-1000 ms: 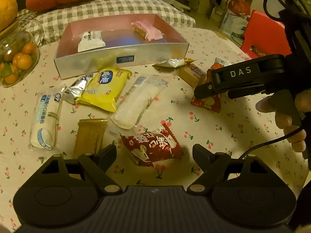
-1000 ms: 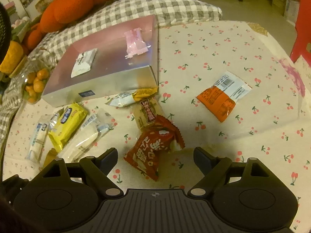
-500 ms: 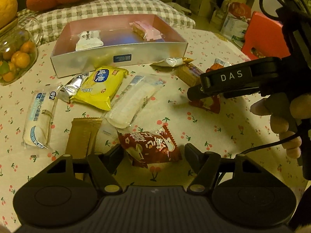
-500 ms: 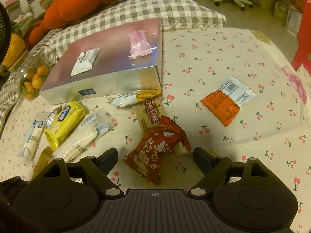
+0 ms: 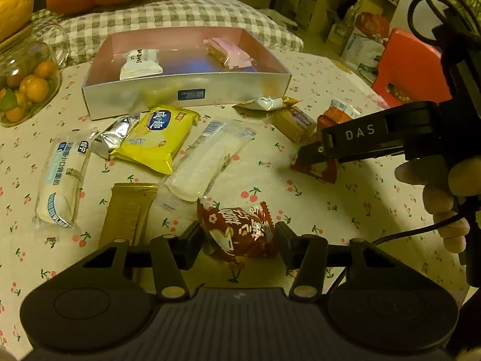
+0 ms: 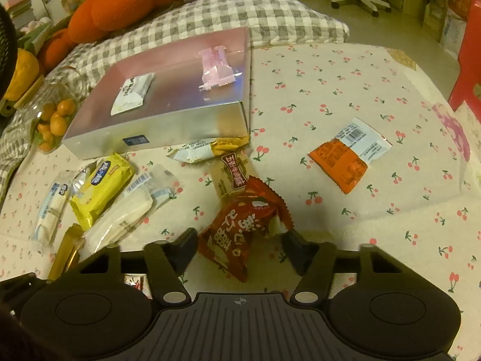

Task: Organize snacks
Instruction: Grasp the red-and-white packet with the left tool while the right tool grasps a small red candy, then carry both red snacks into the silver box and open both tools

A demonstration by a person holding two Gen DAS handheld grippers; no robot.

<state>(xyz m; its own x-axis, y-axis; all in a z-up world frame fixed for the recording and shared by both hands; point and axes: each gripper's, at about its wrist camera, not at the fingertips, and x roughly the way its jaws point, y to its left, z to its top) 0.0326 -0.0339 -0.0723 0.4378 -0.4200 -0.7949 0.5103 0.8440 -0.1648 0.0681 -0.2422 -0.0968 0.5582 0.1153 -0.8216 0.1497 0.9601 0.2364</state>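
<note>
Cherry-print cloth over the table (image 6: 330, 90), loose snacks strewn across the near half, a silver box (image 5: 186, 94) at the far side with a white packet (image 5: 139, 63) and a pink packet (image 5: 228, 54) lying inside. Left gripper (image 5: 237, 237) low over the cloth, jaws closing, a dark red packet (image 5: 240, 228) directly between the fingers, long axis crosswise from one finger to the other; pads right at its crimped ends, not clearly pressing yet, so nothing firmly held. Right gripper (image 6: 240, 240) likewise closing, around a bright red packet (image 6: 246, 228), long axis roughly along the pointing direction and leaning a little to the right, so a pinch across the narrow width; right finger at the packet's torn-looking corner, left finger just short of its edge, no firm hold visible either. Box beyond both: almost straight ahead and slightly left for the left gripper, ahead and well to the left for the right one. Judging by the left wrist view, right gripper farther up the table and nearer the box's near right corner. Probably next: finish both pinches, lift, then carry forward over the yellow packet (image 5: 156, 138) and the other loose wrappers to the box.
</note>
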